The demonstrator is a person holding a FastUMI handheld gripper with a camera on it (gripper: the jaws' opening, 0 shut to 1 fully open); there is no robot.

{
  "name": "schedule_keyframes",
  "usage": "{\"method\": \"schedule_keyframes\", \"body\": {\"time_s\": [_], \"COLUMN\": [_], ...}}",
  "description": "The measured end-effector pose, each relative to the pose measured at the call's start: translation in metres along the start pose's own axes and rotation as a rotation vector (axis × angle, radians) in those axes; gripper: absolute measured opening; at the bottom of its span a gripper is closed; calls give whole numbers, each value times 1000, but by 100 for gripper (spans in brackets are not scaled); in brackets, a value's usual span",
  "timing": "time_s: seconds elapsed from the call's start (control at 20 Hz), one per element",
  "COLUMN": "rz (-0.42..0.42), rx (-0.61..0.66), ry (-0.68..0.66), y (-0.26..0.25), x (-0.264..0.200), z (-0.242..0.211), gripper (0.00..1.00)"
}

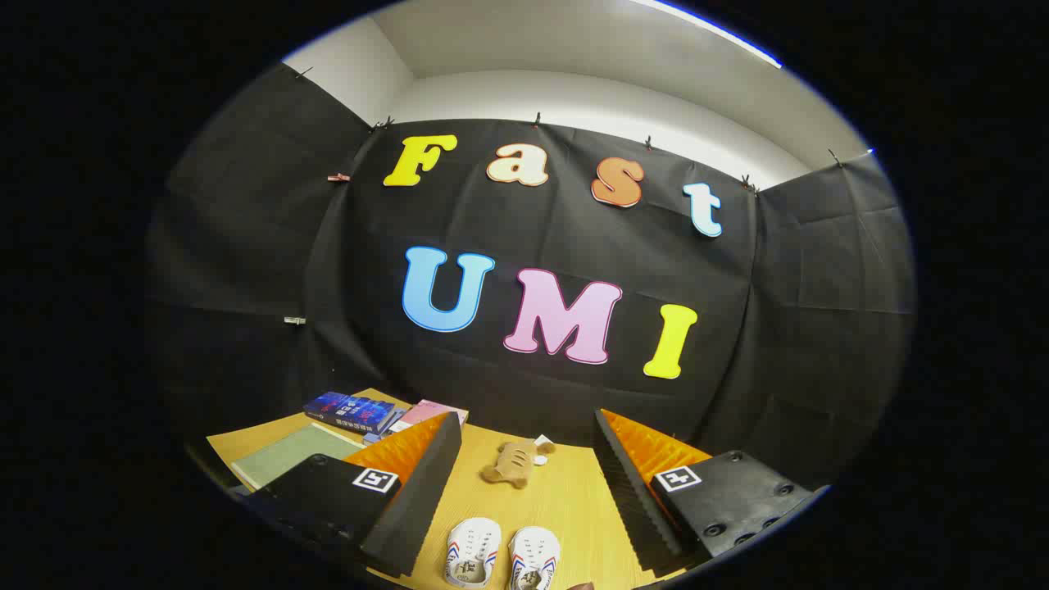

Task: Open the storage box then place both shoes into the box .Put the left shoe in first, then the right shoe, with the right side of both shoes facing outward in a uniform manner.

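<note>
Two small white shoes (501, 555), w/ red-and-blue side stripes, stand side by side on the wooden tabletop (565, 500), toes pointing toward the booth wall. They lie between the two fingers of the hand-held gripper (529, 479), low in the gap and nearer the gripper body than the fingertips. Neither shoe touches a finger.

Hand-held gripper: fingers spread wide, gap much broader than the shoe pair; nothing pinched. Left finger (414, 492) and right finger (631, 492) each carry a ridged inner face; a square black-and-white marker sits on the block behind each.

Beyond the shoes, approx. level w/ the fingertips, a tan plush toy (510, 463) lies on the tabletop w/ a small white bit just beside it.

Farther left, past the left finger: a dark blue book (351, 410) near the tabletop's back edge, a pink book (430, 412) just beside it on the right, and a flat grey-green book or pad (291, 455) nearer the viewer.

Behind all: black cloth wall; pale wall and ceiling above it. The storage box cannot be made out.
</note>
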State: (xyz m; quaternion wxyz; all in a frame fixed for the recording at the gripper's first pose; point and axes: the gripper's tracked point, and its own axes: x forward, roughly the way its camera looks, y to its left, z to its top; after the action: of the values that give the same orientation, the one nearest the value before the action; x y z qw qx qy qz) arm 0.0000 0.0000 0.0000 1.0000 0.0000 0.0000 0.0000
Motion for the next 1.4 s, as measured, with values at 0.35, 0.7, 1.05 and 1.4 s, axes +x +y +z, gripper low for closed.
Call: {"method": "schedule_keyframes", "body": {"time_s": [0.35, 0.7, 1.05, 1.4], "rz": [-18, -28, 168, 545], "rx": [15, -4, 57, 447], "ry": [25, 30, 81, 195], "y": [0, 3, 46, 104], "x": [1, 3, 21, 44], "z": [-11, -11, -26, -39], "gripper": [97, 97, 97, 99]}}
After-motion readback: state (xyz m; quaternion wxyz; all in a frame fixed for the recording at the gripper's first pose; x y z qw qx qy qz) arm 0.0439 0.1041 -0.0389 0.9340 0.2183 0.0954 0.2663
